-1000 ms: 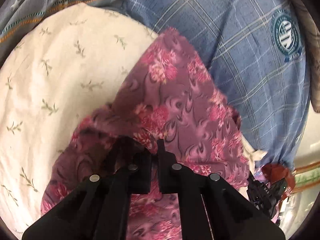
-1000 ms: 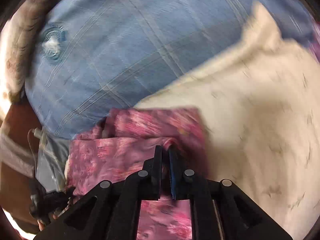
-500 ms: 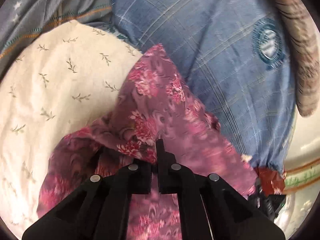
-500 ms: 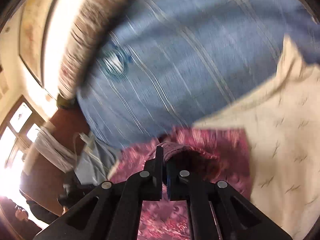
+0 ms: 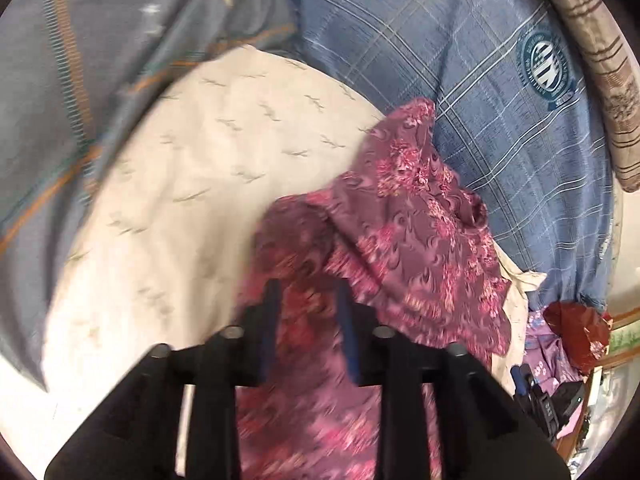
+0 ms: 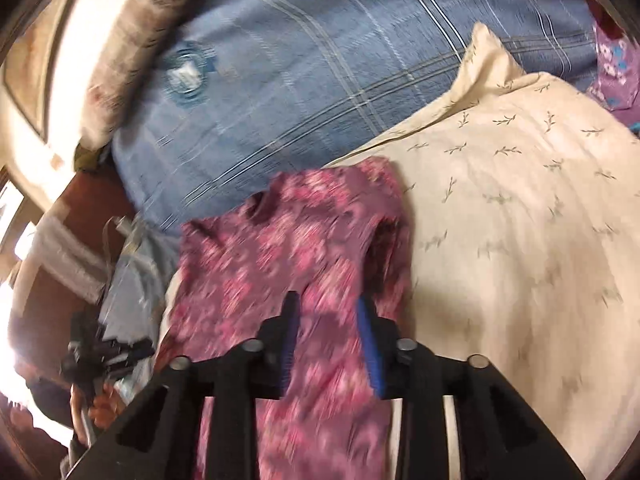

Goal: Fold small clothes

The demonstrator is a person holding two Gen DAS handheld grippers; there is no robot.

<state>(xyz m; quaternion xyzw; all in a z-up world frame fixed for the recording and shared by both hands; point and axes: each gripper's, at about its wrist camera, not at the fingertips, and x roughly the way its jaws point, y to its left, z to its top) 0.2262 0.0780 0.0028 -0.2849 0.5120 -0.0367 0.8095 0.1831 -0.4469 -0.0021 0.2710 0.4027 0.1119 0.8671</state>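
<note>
1. Left wrist view: left gripper has its jaws opening, pads apart, with the pink floral garment lying under and between them but not pinched.
2. The garment sits on the cream leaf-print cloth, its far tip reaching up to the blue plaid pillow. It is bunched, with a fold ridge running near to far.
3. It looks thin, limp and light. It should drape and slide, with no stiffness to hold a crease.
4. Right wrist view: right gripper has its jaws opening too, spread over the same garment, nothing clamped.
5. Here the garment lies left of the cream cloth, with the blue pillow beyond it. A dark open pocket shows at its right edge.
6. Likely best hold: pinch a hem or corner at both ends, through all layers. A mid-panel grab would only bunch it.
</note>
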